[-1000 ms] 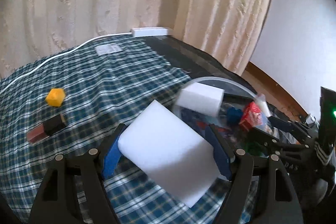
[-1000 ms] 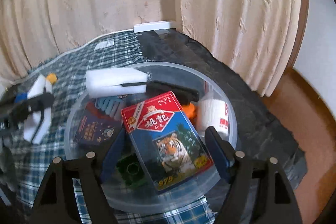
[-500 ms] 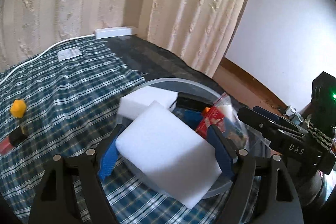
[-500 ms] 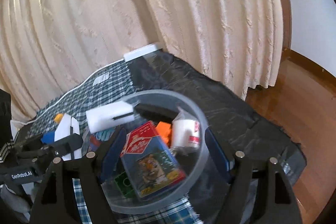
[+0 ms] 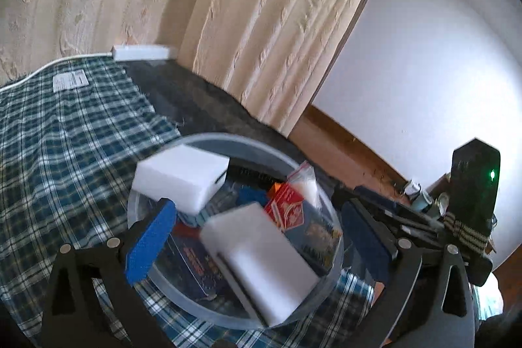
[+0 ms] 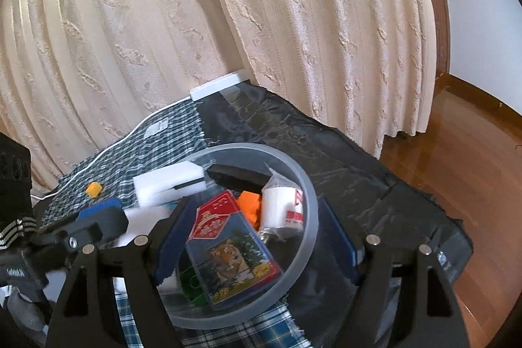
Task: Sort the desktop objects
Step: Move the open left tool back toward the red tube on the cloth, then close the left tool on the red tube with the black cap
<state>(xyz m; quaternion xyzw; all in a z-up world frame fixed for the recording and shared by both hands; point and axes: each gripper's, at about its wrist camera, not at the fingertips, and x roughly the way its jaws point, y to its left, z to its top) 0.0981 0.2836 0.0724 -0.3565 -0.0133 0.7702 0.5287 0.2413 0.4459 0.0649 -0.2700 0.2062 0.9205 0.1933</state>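
The left gripper [image 5: 257,237] is standing wide, its jaws having just been opening, and the white sponge block [image 5: 261,263] is dropping free into the clear tub [image 5: 313,172]. It looks light, soft and squashy, best pinched across its long flat faces. The right gripper [image 6: 254,237] is hanging released above the tub.

Cream textured curtain [image 6: 261,22] hanging behind the table, folds reaching down to the floor. White power strip [image 5: 143,52] lying at the far table edge against the curtain, white cable [image 6: 107,149] trailing leftward from it along the cloth's border. Blue-and-white plaid cloth [image 5: 65,132] spread over the left part, small white label [image 5: 70,80] near its far edge. Dark crinkled sheet [image 6: 310,139] covering the right part. Brown wooden floor [image 6: 473,168] beyond, plain white wall [image 5: 424,70] above a wooden skirting.
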